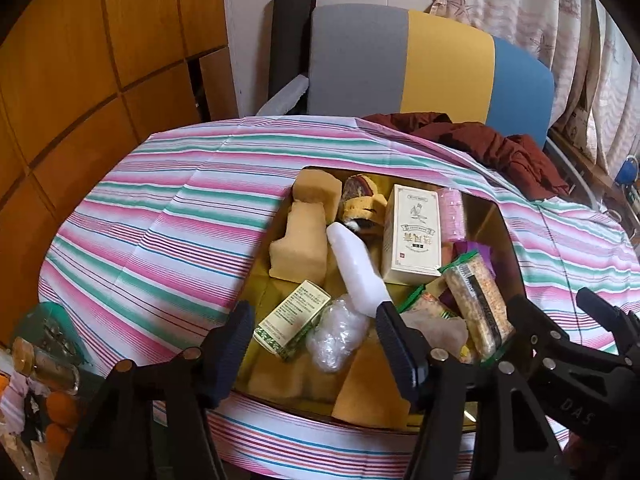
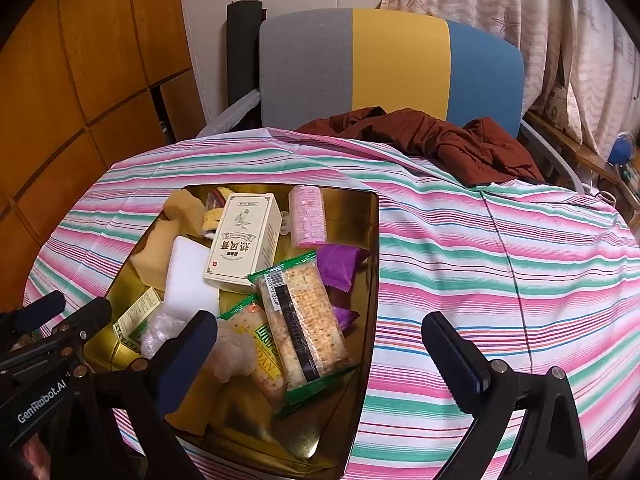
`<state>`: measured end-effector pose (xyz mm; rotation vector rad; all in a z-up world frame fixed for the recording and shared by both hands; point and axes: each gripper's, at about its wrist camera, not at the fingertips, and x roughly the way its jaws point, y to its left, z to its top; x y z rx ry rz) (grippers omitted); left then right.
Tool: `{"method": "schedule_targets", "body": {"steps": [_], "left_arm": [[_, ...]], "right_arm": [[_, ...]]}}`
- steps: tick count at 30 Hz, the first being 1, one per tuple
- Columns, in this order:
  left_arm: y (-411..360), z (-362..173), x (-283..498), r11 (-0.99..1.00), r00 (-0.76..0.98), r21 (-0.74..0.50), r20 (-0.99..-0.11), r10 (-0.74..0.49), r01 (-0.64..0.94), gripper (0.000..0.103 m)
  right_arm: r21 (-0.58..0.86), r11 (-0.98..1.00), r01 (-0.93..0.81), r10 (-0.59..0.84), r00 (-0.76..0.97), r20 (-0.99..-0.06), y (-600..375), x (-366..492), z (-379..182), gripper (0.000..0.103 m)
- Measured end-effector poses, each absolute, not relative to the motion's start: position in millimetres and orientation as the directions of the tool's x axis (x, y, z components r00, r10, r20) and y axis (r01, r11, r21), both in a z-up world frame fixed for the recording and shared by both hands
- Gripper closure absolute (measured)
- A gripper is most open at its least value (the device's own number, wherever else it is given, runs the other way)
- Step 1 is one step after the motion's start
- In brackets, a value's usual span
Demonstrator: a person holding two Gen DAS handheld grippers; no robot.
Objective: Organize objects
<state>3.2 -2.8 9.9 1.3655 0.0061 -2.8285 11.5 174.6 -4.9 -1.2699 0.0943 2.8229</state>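
Now we hold the left tool (image 1: pixel 316 344) spread wide and grasping nothing, low over the near end of the gold tin (image 2: pixel 372 240) on the striped table (image 1: pixel 160 216). Between its fingers lie a small green-printed box (image 1: pixel 290 320) and a crumpled clear wrap (image 1: pixel 338 336). Our right tool (image 2: pixel 320 344) is likewise released, its jaws straddling the tin's right wall above a cracker packet (image 2: pixel 304 324). Farther in sit a white bottle (image 1: pixel 356 268), a cream carton (image 1: pixel 412 236), a pink roll (image 2: pixel 307 216) and yellow sponges (image 1: pixel 300 240). Beyond the table, a maroon cloth (image 2: pixel 440 140) lies by a tricolour chair (image 2: pixel 392 64).
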Motion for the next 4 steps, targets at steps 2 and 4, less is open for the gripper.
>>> {"method": "schedule_targets", "body": {"steps": [2,4], "left_arm": [[-1.8,10.0,3.5,-1.000,-0.631,0.016,-0.776,-0.018,0.010,0.041],[0.3,9.9,3.8,-0.999,-0.635,0.040,-0.771,-0.038,0.011,0.041]], "right_arm": [[0.037,-0.997,-0.066,0.016,-0.663,-0.749,175.0,11.2,-5.4,0.000],[0.039,-0.997,-0.068,0.016,-0.662,-0.749,175.6,11.2,-5.6,0.000]]}}
